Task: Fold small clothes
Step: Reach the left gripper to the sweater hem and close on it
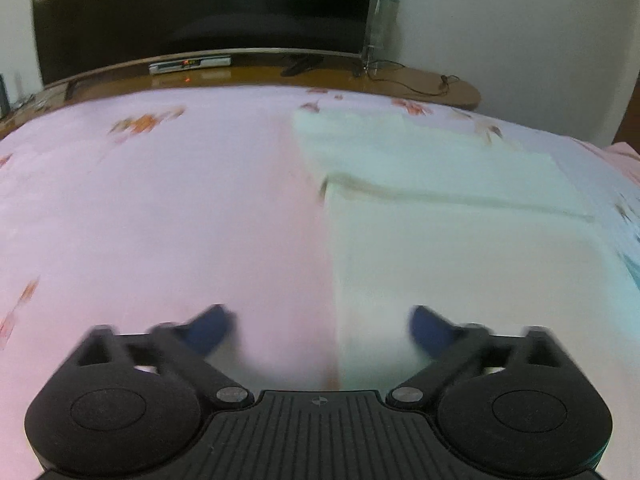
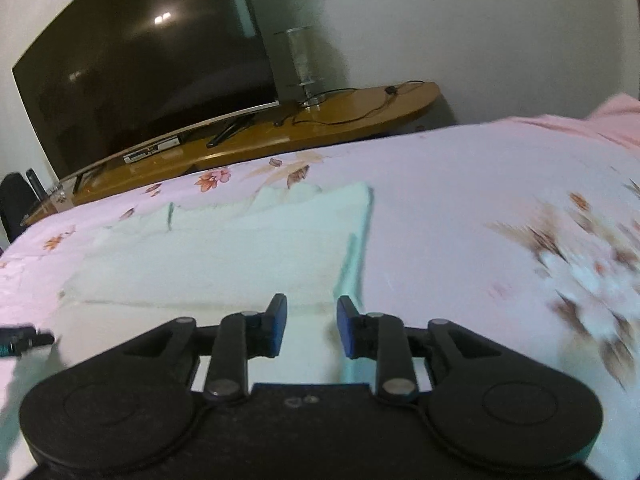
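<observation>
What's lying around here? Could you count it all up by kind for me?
Grippers: 2, left gripper, right gripper
Pale folded cloth: 1
Flowered bedsheet: 1
Television: 1
Wooden stand: 1
Clear plastic cylinder: 1
Total: 7

bed sheet (image 2: 460, 184): pink, floral | television (image 2: 140, 80): dark, on wooden stand (image 2: 360, 108) | set-top box (image 1: 190, 66) | cables (image 2: 348, 114)

Dark television (image 2: 152, 80) on wooden stand (image 2: 320, 124), white wall (image 2: 480, 20)
</observation>
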Tool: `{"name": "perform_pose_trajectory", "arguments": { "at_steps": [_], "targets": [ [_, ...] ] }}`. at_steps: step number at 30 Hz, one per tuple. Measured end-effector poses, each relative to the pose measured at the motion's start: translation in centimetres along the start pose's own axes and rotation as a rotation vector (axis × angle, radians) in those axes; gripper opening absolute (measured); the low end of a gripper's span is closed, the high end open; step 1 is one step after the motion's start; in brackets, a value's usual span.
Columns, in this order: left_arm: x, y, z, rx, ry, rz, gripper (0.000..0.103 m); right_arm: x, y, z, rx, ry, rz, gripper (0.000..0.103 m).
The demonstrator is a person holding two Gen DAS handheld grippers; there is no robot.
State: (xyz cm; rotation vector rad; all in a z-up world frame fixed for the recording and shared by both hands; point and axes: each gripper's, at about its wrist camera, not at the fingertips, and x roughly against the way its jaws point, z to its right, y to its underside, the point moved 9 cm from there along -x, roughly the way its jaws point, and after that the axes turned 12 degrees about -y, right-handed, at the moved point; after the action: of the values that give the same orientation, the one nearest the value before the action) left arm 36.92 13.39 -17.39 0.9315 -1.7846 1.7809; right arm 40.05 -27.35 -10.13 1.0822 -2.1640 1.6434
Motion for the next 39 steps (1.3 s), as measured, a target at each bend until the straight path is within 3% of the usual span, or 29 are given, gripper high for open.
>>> {"name": "perform_pose_trajectory", "arguments": {
  "at_steps": [2,5,8,11,19,26,30,36,39],
  "targets": [
    [2.4,2.9,-1.1,-0.006,0.019,-0.022,0.102,2.6,2.0,0.0,-0.031,-0.027,-0.019,0.042],
    [5.8,6.8,-2.6,0.038,0.057,-0.064,0.100,6.7,5.6,-0.4,-0.076,-0.058,-0.045,0.044],
    [8.8,9.8,-3.9,0.119,0.107,-0.092,0.081,10.3,9.7,-1.3,-0.149,-0.074,-0.066,0.044],
    [11.0,12.4,-4.8,0.201,0.147,-0.122,0.071,13.0,13.6,-2.3,-0.220,-0.097,-0.083,0.044],
    [14.9,18.1,-4.6,0.402,0.334,-0.185,0.069,17.6,22.0,-4.5,-0.425,-0.191,-0.108,0.043],
    [13.8,18.6,-4.8,0.593,0.445,-0.199,0.067,17.3,23.3,-4.4,-0.589,-0.297,-0.066,0.041],
    [12.9,19.0,-4.7,0.641,0.471,-0.210,0.050,15.8,23.0,-4.4,-0.611,-0.317,-0.073,0.023],
    [13.1,19.3,-4.2,0.638,0.472,-0.202,0.047,15.4,23.2,-5.6,-0.578,-0.334,-0.096,0.009],
    [13.6,19.5,-3.7,0.620,0.472,-0.197,0.047,15.4,22.9,-5.9,-0.552,-0.326,-0.106,0.008]
  ]
}}
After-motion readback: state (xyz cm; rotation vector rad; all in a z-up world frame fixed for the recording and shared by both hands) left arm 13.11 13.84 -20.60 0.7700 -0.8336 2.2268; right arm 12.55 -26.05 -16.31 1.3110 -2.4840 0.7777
